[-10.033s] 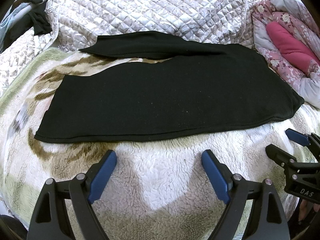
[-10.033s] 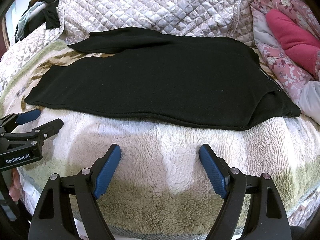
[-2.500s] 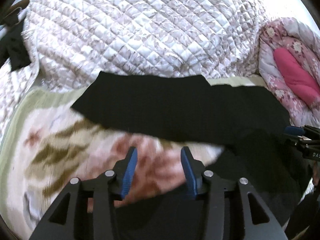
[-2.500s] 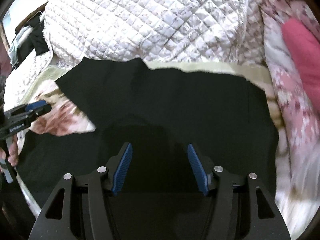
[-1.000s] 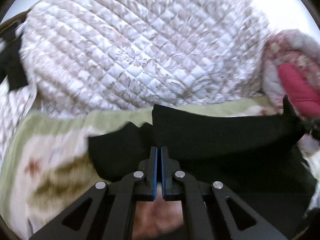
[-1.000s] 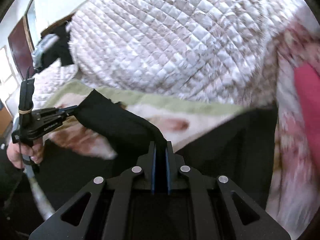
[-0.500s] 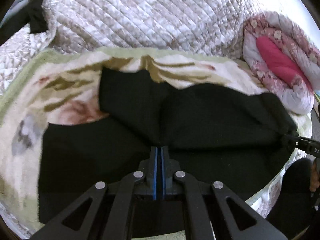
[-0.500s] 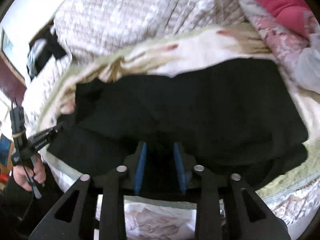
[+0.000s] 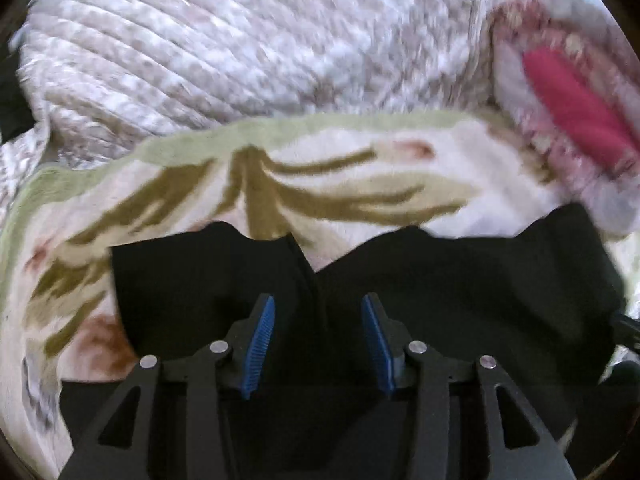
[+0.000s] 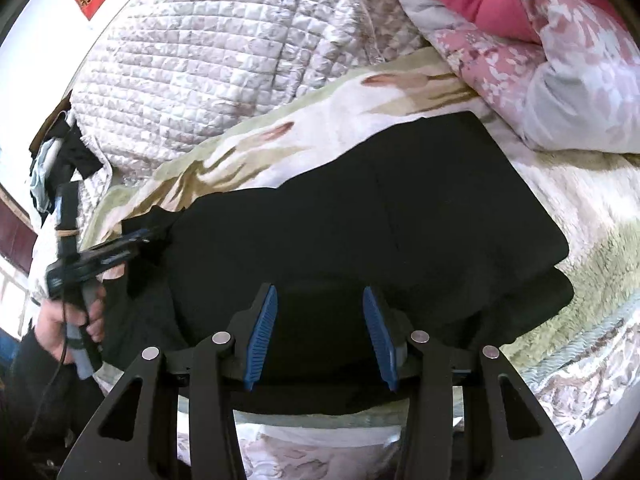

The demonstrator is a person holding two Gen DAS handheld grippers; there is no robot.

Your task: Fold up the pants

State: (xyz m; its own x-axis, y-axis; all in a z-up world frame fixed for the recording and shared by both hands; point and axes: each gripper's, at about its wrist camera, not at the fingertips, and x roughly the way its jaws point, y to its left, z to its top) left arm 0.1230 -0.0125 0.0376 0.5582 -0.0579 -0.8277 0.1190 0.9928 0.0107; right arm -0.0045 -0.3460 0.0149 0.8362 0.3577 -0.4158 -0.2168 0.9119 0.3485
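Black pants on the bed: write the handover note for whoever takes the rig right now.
Left gripper: jaws open, holding nothing, over the pants.
Right gripper: jaws open, holding nothing, at the near edge.
Pants lie doubled lengthwise on the fleece blanket, far edge uneven.
Done: first lengthwise fold.
Left: probably even the edges, then fold across.

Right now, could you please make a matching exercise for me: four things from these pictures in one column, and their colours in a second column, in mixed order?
Things:
1. pants
2. quilted cover
3. fleece blanket
4. pads of the right gripper

Colours:
a. blue
b. cream with olive streaks and a green edge
c. black
d. pale grey-white

Pairs: 1-c, 2-d, 3-b, 4-a
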